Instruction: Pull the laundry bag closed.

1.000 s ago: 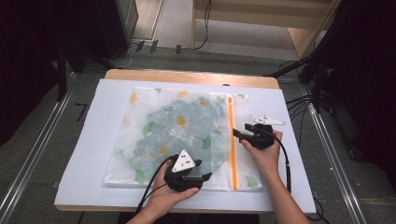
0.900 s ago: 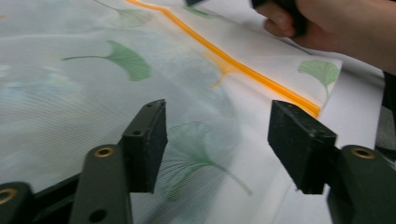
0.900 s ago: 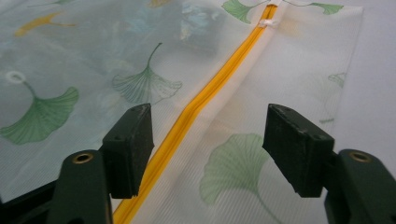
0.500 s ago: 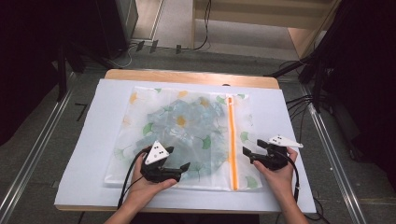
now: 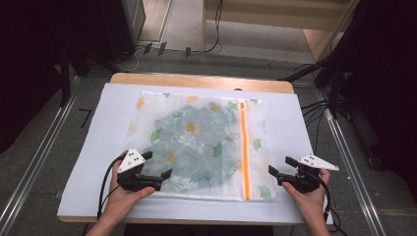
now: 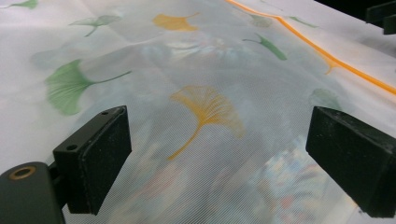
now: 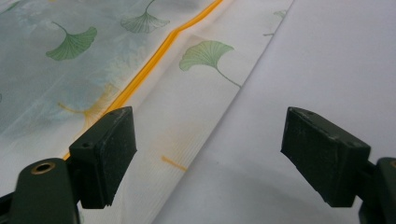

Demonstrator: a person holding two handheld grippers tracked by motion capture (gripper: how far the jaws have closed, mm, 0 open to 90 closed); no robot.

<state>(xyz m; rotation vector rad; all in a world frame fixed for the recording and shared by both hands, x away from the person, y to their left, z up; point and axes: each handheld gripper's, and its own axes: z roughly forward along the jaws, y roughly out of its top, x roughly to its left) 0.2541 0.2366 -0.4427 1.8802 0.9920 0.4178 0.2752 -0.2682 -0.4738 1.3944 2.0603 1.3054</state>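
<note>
A white mesh bag (image 5: 196,142) printed with green and orange ginkgo leaves lies flat on the white sheet, a bluish garment (image 5: 196,125) showing through it. Its orange zipper (image 5: 243,147) runs front to back near the right side. My left gripper (image 5: 158,164) stands open at the bag's near left edge, its jaws over the mesh (image 6: 210,107) with nothing between them. My right gripper (image 5: 281,165) stands open just right of the bag's near right corner. In the right gripper view its jaws straddle the bag's edge (image 7: 187,121), with the zipper (image 7: 154,60) to the left.
A white sheet (image 5: 305,128) covers the wooden table (image 5: 196,80). Cables trail from both grippers off the near edge. Metal rails (image 5: 44,142) run along the floor on both sides, and dark equipment stands at the back left and right.
My left gripper has slid left along the bag's near edge. My right gripper has drawn back from the zipper toward the near right corner.
</note>
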